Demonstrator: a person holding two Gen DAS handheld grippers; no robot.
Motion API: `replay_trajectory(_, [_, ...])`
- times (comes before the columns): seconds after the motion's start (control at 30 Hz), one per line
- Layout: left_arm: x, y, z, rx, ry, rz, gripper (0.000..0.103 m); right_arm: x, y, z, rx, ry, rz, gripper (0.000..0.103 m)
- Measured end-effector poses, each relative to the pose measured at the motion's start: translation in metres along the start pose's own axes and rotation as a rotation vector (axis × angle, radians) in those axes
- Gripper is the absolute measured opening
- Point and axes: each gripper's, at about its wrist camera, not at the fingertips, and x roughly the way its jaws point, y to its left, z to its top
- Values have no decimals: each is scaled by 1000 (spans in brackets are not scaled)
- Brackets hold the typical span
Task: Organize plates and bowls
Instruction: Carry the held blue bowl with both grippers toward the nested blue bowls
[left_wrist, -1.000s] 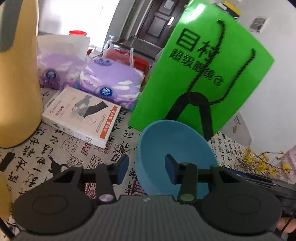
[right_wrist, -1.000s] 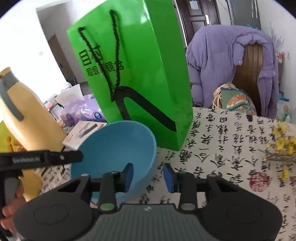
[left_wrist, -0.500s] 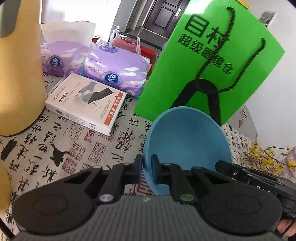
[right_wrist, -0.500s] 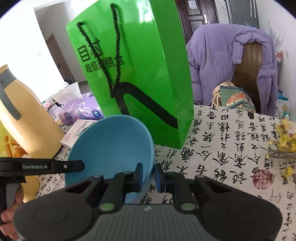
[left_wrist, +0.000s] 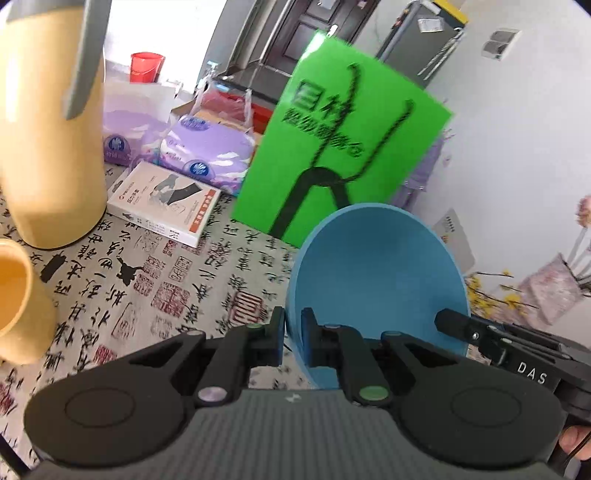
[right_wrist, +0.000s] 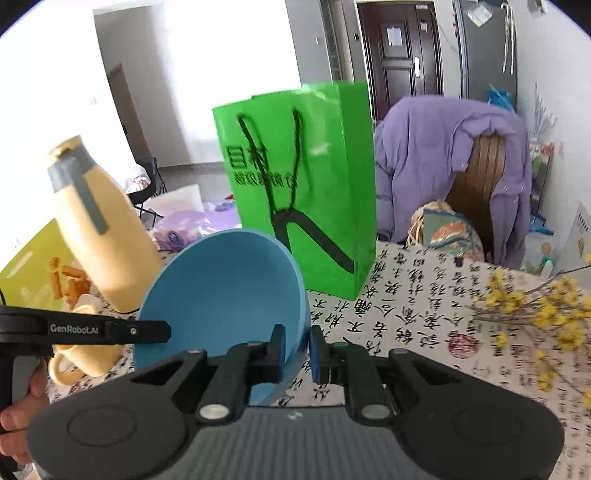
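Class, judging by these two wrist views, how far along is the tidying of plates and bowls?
Done: both grippers, left and right, have clamped the round blue plastic bowl's rim. In hand: the bowl, tilted over the calligraphy-print tablecloth. Left: placing it; no plates or stack visible.

"GenRobot.AI", white print, on black arm of left gripper (right_wrist: 92, 329), left edge of right wrist view. "DAS", white letters, on body of right gripper (left_wrist: 532, 371), near right of left wrist view. Large black Chinese characters on green paper bag (left_wrist: 343, 147), blurred, unreadable. Calligraphy characters and red seal stamps across tablecloth (right_wrist: 424, 295). Print on white box (left_wrist: 166, 201): too small to read.
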Motion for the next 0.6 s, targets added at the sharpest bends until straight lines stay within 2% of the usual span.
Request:
replay_trajectory(0.37, [-101,-41,-37,54,-64,-62,10,-123,30,-13,-50,-92,-25,13])
replay_trajectory(0.6, [-157,-58,-86,97,-92,-105,10,-199,39,-57,-17,-161,-8,13])
